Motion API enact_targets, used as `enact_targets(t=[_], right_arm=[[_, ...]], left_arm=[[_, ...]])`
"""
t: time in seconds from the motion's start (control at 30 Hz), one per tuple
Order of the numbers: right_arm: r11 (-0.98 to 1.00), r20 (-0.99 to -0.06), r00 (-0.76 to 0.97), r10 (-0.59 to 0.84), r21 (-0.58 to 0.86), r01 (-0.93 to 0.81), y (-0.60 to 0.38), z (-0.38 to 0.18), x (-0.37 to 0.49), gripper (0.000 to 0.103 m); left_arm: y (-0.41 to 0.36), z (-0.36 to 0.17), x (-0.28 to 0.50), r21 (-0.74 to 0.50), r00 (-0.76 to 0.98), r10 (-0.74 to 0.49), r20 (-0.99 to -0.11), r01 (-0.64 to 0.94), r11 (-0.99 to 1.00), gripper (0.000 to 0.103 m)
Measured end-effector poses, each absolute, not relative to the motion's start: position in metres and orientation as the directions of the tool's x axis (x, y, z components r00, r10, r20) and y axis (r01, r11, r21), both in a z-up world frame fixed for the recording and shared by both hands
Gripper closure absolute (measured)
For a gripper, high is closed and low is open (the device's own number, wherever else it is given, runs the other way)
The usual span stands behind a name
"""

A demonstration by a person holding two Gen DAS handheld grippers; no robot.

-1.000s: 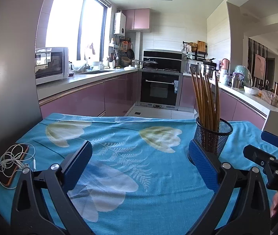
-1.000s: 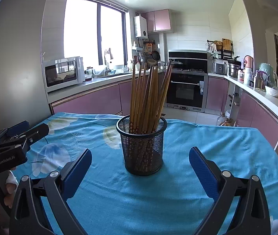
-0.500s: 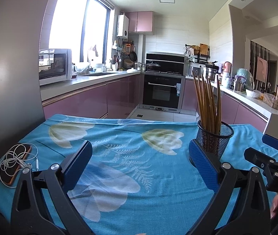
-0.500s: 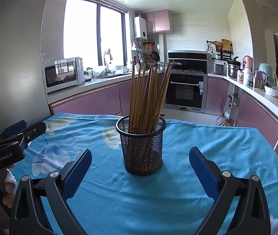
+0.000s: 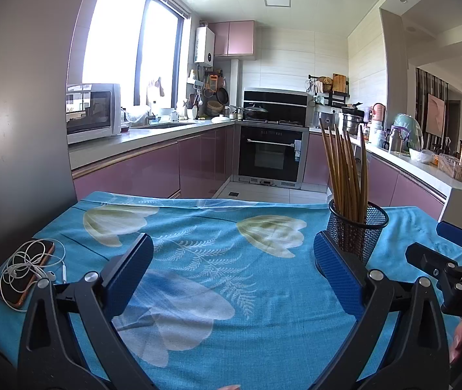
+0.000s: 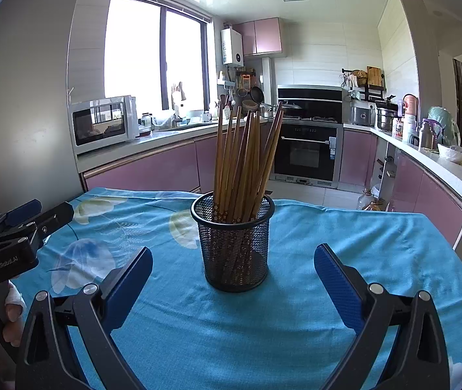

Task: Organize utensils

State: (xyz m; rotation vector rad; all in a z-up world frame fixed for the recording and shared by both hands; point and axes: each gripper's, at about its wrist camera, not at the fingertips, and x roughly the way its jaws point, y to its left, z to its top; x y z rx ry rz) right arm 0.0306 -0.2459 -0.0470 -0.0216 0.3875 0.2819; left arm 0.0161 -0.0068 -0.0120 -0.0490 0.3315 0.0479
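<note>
**Both grippers empty and drawn slightly back, every chopstick in the cup**

Both tools hover above the table with nothing between their blue pads. The left gripper stands wide over bare turquoise floral tablecloth, and the right gripper stands equally wide, squarely facing the black wire-mesh cup.

Compared with a second ago, little has shifted. The left wrist camera has tipped up a touch, so the cup sits lower and farther right in its view, partly behind the right-hand pad. The right wrist view is almost unchanged, with the cup a shade smaller, which suggests a small retreat. Neither set of jaws has closed at all.

The bundle of brown wooden chopsticks stands upright in the mesh cup, fanned and leaning against its rim, near the table's middle. No loose chopstick is visible on the cloth in either view. The only other items are an orange-edged phone with white earphones coiled on it, at the left edge.

My reading is that the sorting is finished, or nearly so, and the hands are backing off.
</note>
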Motion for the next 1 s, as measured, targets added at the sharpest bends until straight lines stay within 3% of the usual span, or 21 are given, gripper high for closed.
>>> enact_targets(t=[1.0], right_arm=[[0.961,-0.375,0.888,0.266,0.035,-0.273,-0.2441,-0.0454,0.0300,0.007]], left_arm=[[-0.0069,-0.0128,0.0154,-0.038,0.945,0.037,-0.326,-0.053,0.998,0.006]])
